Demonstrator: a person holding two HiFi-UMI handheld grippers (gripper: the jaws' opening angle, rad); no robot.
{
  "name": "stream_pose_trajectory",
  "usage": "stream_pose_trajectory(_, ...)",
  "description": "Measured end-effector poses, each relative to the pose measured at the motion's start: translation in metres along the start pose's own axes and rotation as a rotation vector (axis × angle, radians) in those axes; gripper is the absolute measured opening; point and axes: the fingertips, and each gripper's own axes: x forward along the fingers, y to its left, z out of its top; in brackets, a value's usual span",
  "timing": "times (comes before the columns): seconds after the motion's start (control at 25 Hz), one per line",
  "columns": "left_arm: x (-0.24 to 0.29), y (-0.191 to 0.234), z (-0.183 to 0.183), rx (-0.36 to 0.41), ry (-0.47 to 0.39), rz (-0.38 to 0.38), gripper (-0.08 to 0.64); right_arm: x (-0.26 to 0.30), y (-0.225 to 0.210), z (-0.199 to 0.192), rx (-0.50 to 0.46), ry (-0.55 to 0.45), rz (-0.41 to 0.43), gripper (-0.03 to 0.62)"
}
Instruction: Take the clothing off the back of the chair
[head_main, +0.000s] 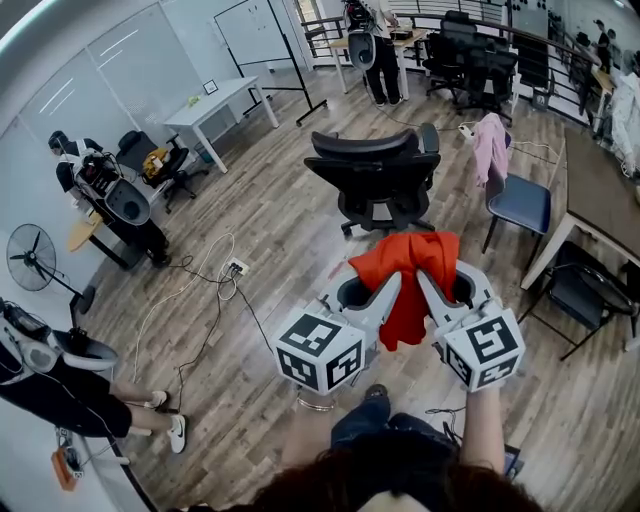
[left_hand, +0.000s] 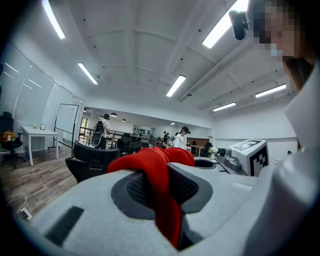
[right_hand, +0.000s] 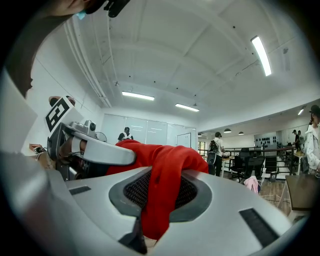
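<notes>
We are gripping the red cloth (head_main: 405, 262) with left tongs (head_main: 383, 295) and right tongs (head_main: 434, 292), each pinched narrow on a fold. It is hanging between them, clear of the chair (head_main: 375, 175) at twelve o'clock. We are best moving both together so neither fold slips.

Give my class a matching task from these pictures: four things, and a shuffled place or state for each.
1 red garment
2 pink garment
3 black office chair
4 fan

A draped over the blue chair
B clamped by left gripper and right gripper
C standing at head view's far left
D nothing on its back

Pairs: 1-B, 2-A, 3-D, 4-C
</notes>
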Motion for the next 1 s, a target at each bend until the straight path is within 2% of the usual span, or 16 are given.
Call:
stream_pose_trajectory(0.36, 0.0015, -0.0054, -0.0044, 0.017, 0.004, 0.016, 0.083, -0.0095, -0.0019, -0.0049, 0.009, 0.006, -0.005, 0.080)
stream_pose_trajectory(1.0, 0.0063, -0.0022, -0.0024, 0.015, 0.006, -0.009, 0.084, -0.0037, -0.0062, -0.0044, 0.014, 0.014, -0.009, 0.080)
